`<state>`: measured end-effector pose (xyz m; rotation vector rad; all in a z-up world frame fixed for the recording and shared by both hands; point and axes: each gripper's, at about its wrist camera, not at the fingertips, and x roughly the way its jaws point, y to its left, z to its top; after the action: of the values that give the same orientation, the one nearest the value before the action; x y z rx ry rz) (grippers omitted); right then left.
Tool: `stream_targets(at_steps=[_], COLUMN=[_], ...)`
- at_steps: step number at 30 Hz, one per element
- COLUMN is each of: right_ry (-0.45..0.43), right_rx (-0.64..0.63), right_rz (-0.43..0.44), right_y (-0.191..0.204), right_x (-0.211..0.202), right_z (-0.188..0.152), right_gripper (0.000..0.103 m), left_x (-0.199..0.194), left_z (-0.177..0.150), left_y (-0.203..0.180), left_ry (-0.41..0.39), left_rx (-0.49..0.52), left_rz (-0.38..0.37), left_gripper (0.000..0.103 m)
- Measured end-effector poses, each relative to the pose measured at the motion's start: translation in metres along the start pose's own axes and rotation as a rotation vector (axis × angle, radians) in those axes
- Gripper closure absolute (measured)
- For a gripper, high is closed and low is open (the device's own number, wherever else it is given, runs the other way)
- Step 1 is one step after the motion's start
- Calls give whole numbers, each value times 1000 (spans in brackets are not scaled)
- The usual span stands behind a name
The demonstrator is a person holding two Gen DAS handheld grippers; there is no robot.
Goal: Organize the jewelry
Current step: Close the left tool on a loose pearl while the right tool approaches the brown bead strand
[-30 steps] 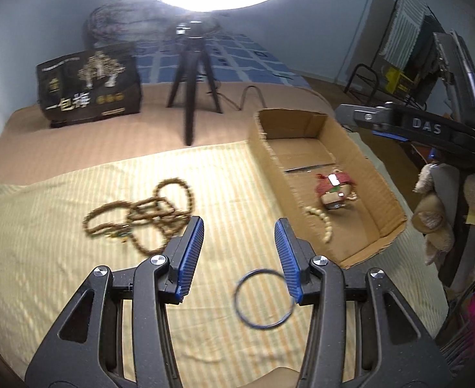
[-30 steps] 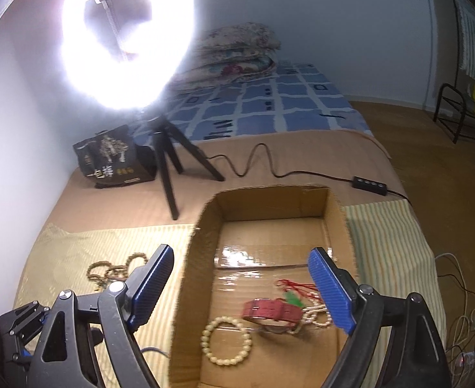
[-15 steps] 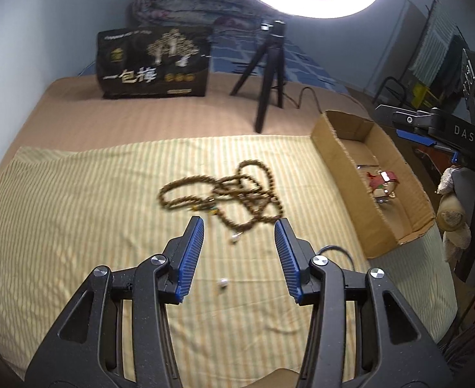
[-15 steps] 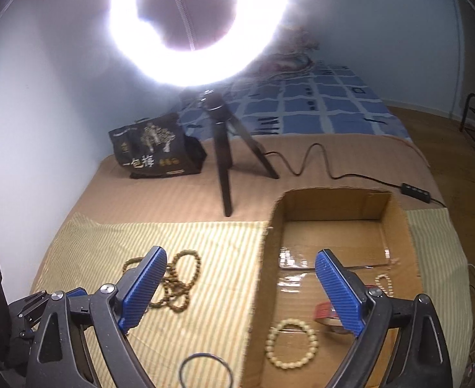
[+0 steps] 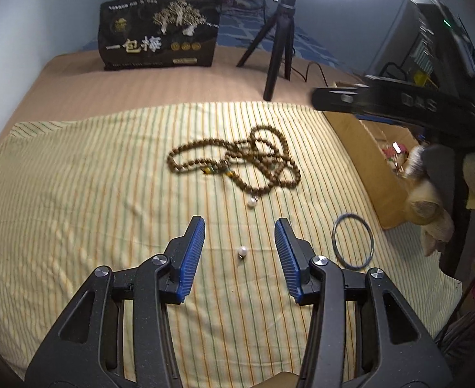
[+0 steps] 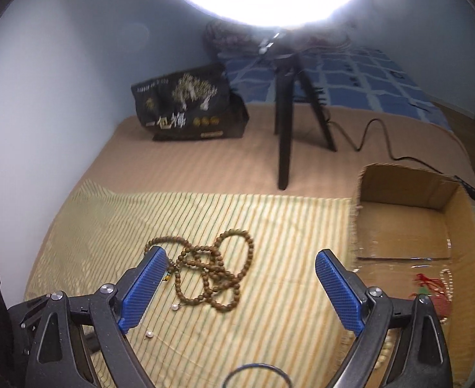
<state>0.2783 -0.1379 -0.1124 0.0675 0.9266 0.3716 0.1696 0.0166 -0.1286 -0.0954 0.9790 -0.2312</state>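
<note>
A long brown bead necklace [image 5: 237,165] lies tangled on the striped yellow cloth [image 5: 75,194]; it also shows in the right wrist view [image 6: 211,271]. Two loose white pearls lie near it, one [image 5: 243,251] between my left gripper's fingers, one [image 5: 253,201] at the necklace's end. A dark thin bangle [image 5: 352,242] lies flat to the right. My left gripper [image 5: 240,242] is open and empty just above the cloth. My right gripper [image 6: 240,278] is open and empty, above the necklace. A cardboard box [image 6: 408,213] at the right holds a red piece [image 6: 431,294] and pale beads.
A black tripod [image 5: 277,48] with a ring light stands behind the cloth, its cable [image 6: 373,135] running right. A black printed bag [image 5: 159,35] leans at the back. The other gripper's black body [image 5: 399,100] hangs over the box. Blue checked bedding [image 6: 350,77] lies beyond.
My left gripper has moved forward and lower, with a pearl now between its fingers. My right gripper has swung left from over the box to above the necklace.
</note>
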Motion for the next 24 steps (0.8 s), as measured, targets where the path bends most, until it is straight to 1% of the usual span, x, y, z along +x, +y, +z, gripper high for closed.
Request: stream_targets(at_steps=[2, 3, 5, 13, 16, 20, 22, 24], right_ry=[27, 42, 70, 164, 198, 224, 239, 245], right_rx=[4, 6, 5, -10, -2, 15, 17, 7], right_rz=[5, 8, 15, 3, 2, 6, 12, 2], right_y=[4, 5, 10, 16, 12, 8, 7, 7], right_x=[12, 18, 29, 63, 75, 84, 88, 91], right_z=[-1, -2, -3, -10, -13, -16, -17, -18], right_gripper=[8, 8, 8, 9, 9, 10, 10, 11], left_x=[5, 7, 13, 30, 34, 39, 42, 46], left_z=[-2, -3, -6, -11, -10, -11, -10, -11], left_y=[-2, -4, -4, 4, 5, 4, 2, 2], left_ry=[13, 18, 35, 78, 86, 94, 100, 103], left_rx=[13, 18, 21, -6, -7, 1, 8, 14], left_rz=[-6, -9, -11, -17, -15, -11, -7, -1], left_gripper=[57, 59, 67, 69, 72, 73, 76, 76])
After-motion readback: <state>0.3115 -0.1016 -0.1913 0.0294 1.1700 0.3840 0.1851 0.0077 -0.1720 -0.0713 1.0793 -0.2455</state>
